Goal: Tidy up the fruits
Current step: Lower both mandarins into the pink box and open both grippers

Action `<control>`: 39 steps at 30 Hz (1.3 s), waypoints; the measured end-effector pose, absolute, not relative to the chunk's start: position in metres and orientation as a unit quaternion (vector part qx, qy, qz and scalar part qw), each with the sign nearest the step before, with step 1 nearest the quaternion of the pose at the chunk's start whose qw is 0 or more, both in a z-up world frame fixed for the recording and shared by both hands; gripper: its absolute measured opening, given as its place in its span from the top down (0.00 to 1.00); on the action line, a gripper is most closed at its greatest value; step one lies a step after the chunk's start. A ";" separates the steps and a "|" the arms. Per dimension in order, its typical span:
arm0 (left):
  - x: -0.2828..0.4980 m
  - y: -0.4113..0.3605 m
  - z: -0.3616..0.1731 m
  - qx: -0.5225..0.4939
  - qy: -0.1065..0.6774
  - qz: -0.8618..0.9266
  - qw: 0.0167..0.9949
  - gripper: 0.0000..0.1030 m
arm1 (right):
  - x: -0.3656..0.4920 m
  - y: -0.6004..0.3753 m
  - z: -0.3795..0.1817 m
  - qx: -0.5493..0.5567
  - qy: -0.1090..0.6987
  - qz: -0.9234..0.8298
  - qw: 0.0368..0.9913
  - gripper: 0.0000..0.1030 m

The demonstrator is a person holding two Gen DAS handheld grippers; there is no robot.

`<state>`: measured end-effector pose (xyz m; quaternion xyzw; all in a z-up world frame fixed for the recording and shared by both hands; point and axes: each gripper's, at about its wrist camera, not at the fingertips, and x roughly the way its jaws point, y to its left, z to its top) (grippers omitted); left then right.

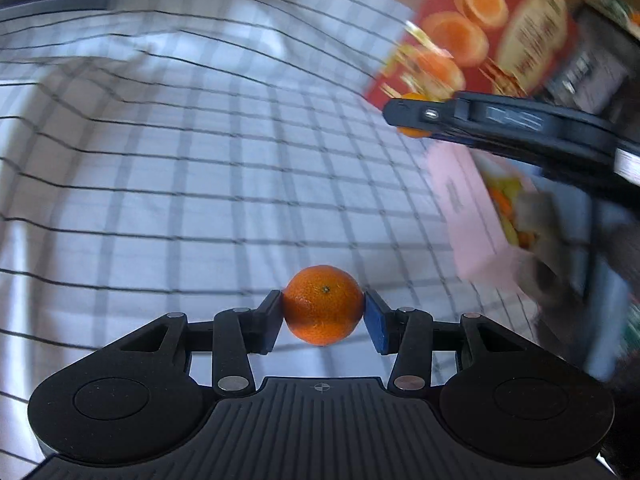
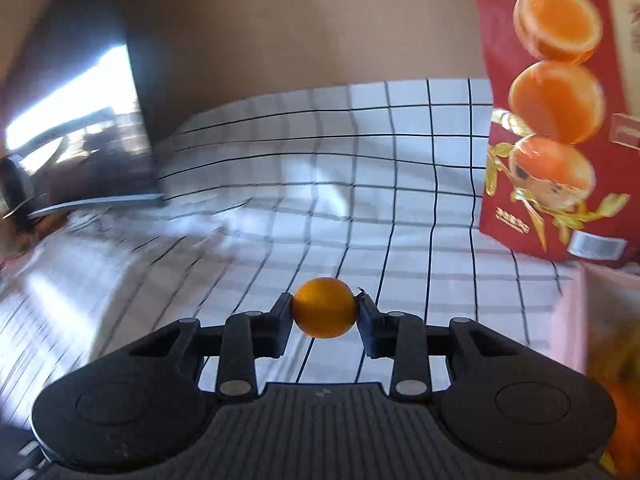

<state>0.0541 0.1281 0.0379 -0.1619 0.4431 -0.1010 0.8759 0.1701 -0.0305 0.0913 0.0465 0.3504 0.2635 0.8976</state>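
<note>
Each gripper carried one fruit above the checked cloth [image 2: 412, 168], and the risk, as I judged it, was a dropped fruit. The pads met only the rounded sides, so a jolt or a slight loosening could let a fruit roll out and away across the cloth, far from the red box [image 2: 552, 120].

The left gripper [image 1: 323, 316] was clenched on a tangerine [image 1: 323, 304], which sat squarely between the two pads, stem end up, touching both. The right gripper [image 2: 324, 316] was likewise clamped on a smaller orange fruit [image 2: 324, 307], centred between its pads.

In the left view the right gripper hung just in front of the red box, its fruit near the box's lower edge. A pink container [image 1: 472, 216] of mixed fruit lay beside the box, blurred.
</note>
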 end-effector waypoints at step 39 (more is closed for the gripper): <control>0.100 -0.020 0.078 -0.089 0.368 -0.180 0.908 0.53 | 0.004 -0.265 0.085 0.056 0.338 0.041 0.939 0.67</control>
